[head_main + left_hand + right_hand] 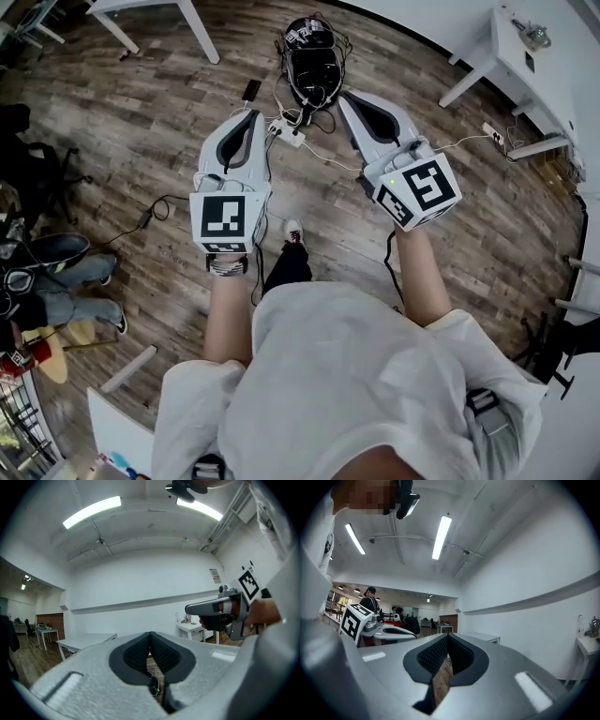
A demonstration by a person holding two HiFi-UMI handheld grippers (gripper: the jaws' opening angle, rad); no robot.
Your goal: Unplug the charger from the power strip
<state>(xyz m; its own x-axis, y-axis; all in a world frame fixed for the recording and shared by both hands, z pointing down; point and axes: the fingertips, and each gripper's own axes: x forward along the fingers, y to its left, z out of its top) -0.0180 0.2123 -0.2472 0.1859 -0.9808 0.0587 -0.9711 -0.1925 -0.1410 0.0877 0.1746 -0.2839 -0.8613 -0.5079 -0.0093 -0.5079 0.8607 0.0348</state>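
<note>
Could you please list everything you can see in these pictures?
White plastic power strip: one, white, floor at top centre, cables attached.
Black rounded device: one, black, floor beyond the strip.
White rectangular table: one, white, top left.
Second white table: one, white, top right.
Brown wood-plank floor: one, brown, throughout.
Seated person: one, jeans, left edge.
Left gripper: one, grey, fingers shut, empty.
Right gripper: one, grey, fingers shut, empty.

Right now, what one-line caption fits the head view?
Both shut, the left hand-held gripper and right hand-held gripper point level toward the power strip on the floor.
</note>
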